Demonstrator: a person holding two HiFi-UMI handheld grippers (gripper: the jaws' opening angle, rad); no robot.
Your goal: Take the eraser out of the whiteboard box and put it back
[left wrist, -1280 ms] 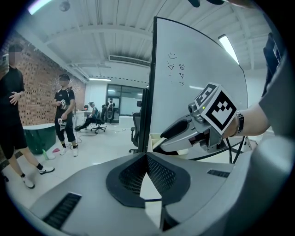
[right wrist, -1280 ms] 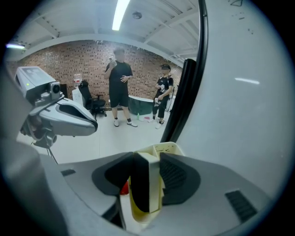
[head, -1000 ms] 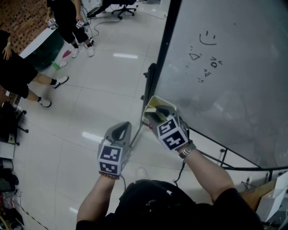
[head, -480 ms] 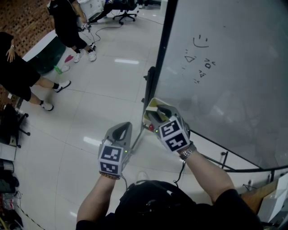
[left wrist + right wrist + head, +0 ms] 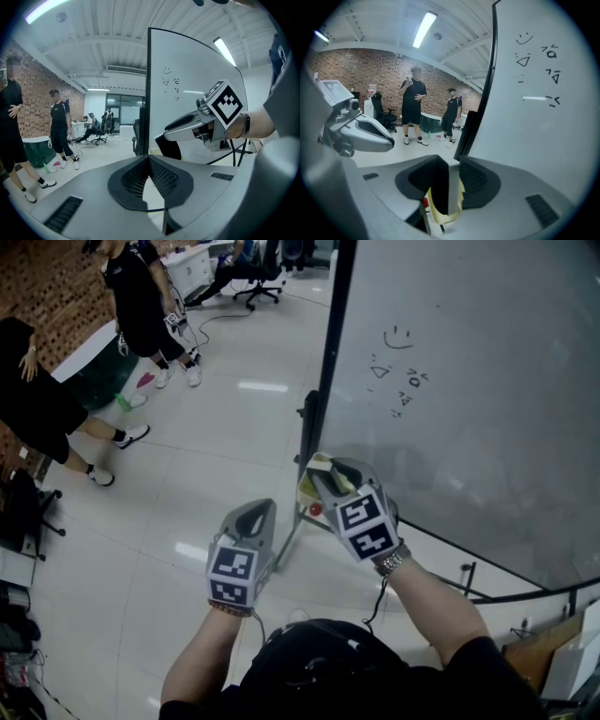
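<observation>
**Eraser gripped at the box, left side idle**

A pale tiled floor (image 5: 206,456) spreads out to the left of a tall whiteboard (image 5: 469,381). A few small scribbles sit near the whiteboard's top. Some people (image 5: 141,306) stand well away from it, by a brick wall. The cream box (image 5: 307,486) sits at the whiteboard's lower left corner, against the dark frame.

My right gripper (image 5: 325,476) is at that same corner, fingers clamped on the eraser (image 5: 444,185). It is a dark slab with a pale edge, standing on end between them. In the right gripper view the eraser is right above the yellowish box. I cannot tell whether its lower end touches the inside. My left gripper (image 5: 253,512) hangs further out from the whiteboard, over the floor, with its fingers pressed together on nothing.

My main worry is letting go too soon. If the eraser is not properly inside the box, it will tip over the rim and fall to the floor beside the whiteboard's stand. The fingers seem to cover only part of the slab, so a knock against the rim or frame could twist it in the grip. Pushing down hard could jolt the box, or nudge the small red thing (image 5: 316,510) just beneath it.
</observation>
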